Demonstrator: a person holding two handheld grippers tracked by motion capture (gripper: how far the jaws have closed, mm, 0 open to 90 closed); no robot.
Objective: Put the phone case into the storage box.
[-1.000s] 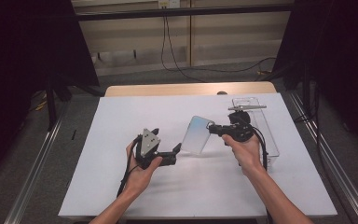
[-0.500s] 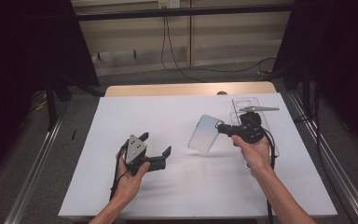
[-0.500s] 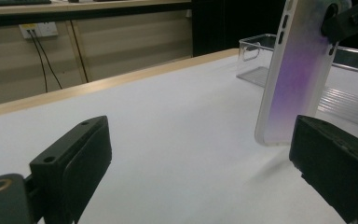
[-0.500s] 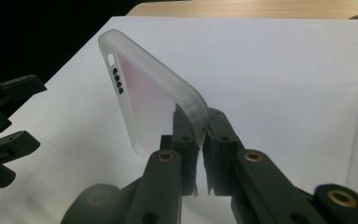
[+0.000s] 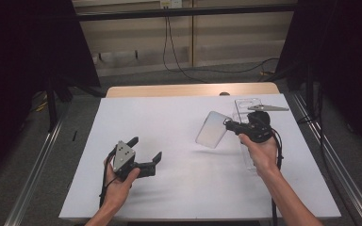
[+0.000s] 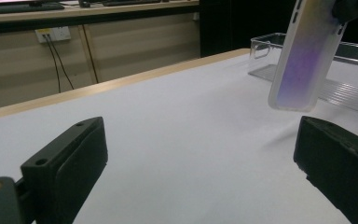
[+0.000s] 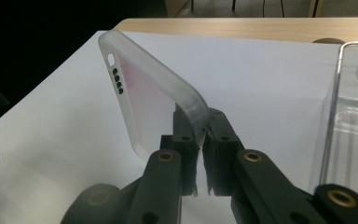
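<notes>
A frosted translucent phone case [image 5: 211,129] hangs in the air above the white table, pinched at its edge by my right gripper [image 5: 229,125], which is shut on it. The right gripper view has the case [image 7: 144,100] rising from between the closed jaws, tilted up to the left. From the left gripper view the same case [image 6: 305,56] shows at upper right, with a faint purple tint. My left gripper [image 5: 143,151] rests low at the table's front left, jaws wide open, nothing between them. A clear plastic case [image 5: 246,109] lies flat on the table by the right hand.
The white table top [image 5: 169,122] has a wooden strip [image 5: 193,89] along its far edge. The clear plastic case [image 7: 354,126] lies just right of the right gripper. Metal rails [image 5: 37,165] run along both sides of the table. Cables hang on the back wall.
The left gripper has drawn back toward the front left of the table, away from the case. The right gripper has carried the frosted case slightly right and up.
</notes>
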